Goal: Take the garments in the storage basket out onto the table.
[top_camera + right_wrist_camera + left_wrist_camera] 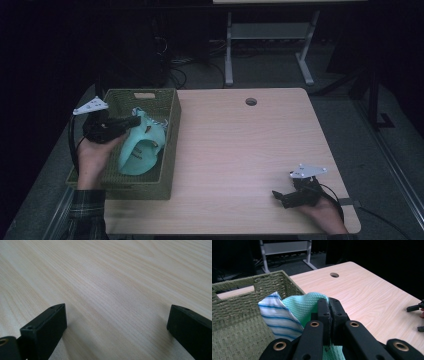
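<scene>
The mint cloth [140, 147] hangs from the left gripper [131, 121], its top edge pinched between the jaws, which are closed tight on the fabric. In the left gripper view the cloth [308, 306] bunches up just behind the jaw tips and also shows below them. The cloth's lower part drapes down inside the basket [167, 150], toward its right wall, with an opening showing in its folds. Just beside it, on the far side, lies a blue-and-white striped cloth [278, 316], touching the mint one; in the high view a bit of it [159, 121] peeks out behind the mint cloth.

The basket is green, woven, with a handle slot in its far wall, and it sits at the left edge of the tabletop [240, 150]. The left hand [92, 155] comes in over the basket's near left corner, and a plaid sleeve [85, 210] shows below it.

Well apart, at the near right corner of the tabletop, the right gripper [278, 196] rests low over the wood, pointing left. Its jaws stand wide with nothing between them, just bare wood grain in the right gripper view [116, 302]. A round cable hole [251, 101] sits near the far edge of the tabletop
</scene>
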Available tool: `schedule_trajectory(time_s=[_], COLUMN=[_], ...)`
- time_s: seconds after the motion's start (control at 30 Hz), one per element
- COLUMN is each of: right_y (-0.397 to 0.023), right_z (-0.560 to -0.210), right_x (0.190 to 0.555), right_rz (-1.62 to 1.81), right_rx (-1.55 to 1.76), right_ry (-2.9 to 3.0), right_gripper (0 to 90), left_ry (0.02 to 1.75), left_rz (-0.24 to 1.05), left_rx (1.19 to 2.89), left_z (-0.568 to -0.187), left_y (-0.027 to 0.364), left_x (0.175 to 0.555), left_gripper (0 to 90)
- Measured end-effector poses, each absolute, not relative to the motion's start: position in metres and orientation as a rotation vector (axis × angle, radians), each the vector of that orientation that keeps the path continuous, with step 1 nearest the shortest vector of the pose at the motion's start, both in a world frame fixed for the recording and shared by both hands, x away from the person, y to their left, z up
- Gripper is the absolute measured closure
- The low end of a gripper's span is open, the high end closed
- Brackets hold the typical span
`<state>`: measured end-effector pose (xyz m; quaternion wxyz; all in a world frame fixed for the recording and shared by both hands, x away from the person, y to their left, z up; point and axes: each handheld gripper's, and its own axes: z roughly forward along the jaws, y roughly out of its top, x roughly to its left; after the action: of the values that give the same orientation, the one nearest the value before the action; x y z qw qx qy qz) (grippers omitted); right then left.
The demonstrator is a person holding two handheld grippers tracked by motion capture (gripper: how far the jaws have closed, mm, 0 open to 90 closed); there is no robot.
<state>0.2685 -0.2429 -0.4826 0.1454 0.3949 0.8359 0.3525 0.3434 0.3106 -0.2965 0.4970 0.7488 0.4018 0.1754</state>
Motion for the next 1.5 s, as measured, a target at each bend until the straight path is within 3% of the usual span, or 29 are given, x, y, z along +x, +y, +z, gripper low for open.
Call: schedule_trajectory(time_s=[0.8, 1.5], right_y=[-0.243, -0.243], right_z=[-0.482, -0.482], right_x=[0.268, 0.268], right_rz=[1.015, 1.015], right_rx=[1.143, 1.144], right_ry=[2.409, 2.409], right_gripper=[2.3, 2.3], left_ry=[0.876, 0.729], left_rz=[0.415, 0.365], left_rx=[1.777, 1.807], left_z=[-0.246, -0.217], left_y=[0.313, 0.268], left_x=[0.341, 0.344], left_gripper=[87.9, 87.9])
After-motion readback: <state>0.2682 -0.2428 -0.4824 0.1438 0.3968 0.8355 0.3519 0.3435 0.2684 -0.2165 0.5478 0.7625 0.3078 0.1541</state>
